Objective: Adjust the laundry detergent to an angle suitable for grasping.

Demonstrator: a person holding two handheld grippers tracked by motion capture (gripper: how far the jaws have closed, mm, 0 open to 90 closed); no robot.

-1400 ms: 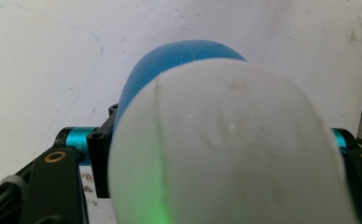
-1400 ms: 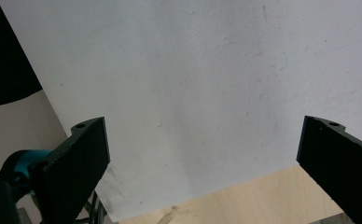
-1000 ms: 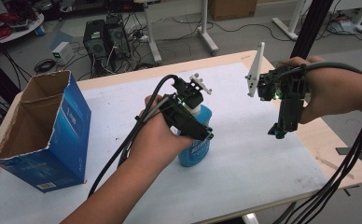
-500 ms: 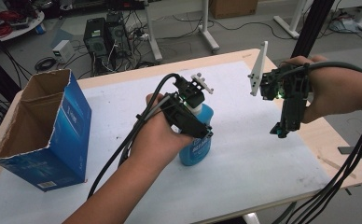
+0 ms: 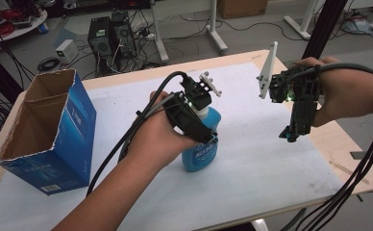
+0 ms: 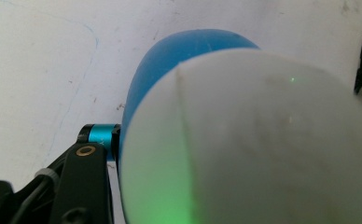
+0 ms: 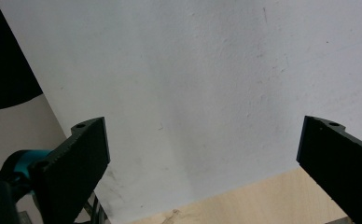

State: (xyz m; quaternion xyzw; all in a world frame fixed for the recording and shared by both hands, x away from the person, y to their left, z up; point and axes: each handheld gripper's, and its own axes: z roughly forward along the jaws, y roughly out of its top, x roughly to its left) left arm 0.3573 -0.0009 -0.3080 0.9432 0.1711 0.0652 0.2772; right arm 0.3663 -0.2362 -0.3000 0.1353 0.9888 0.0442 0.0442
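A blue spray bottle (image 5: 200, 155) with a white top stands upright near the middle of the white sheet (image 5: 271, 163). My left gripper (image 5: 208, 131) comes down on it from above and is shut on its upper body. In the left gripper view the white top (image 6: 263, 140) looms close, the blue body (image 6: 165, 60) shows behind it, and one black finger (image 6: 83, 182) presses its left side. My right gripper (image 5: 290, 134) hangs above the sheet's right part, pointing down. Its jaws stand wide open with nothing between them (image 7: 202, 163).
An open blue cardboard box (image 5: 55, 139) stands at the table's left. The wooden table edge (image 5: 353, 159) runs just right of the right gripper. Thick cables trail from both grippers. Computer cases and wires lie on the floor beyond the table.
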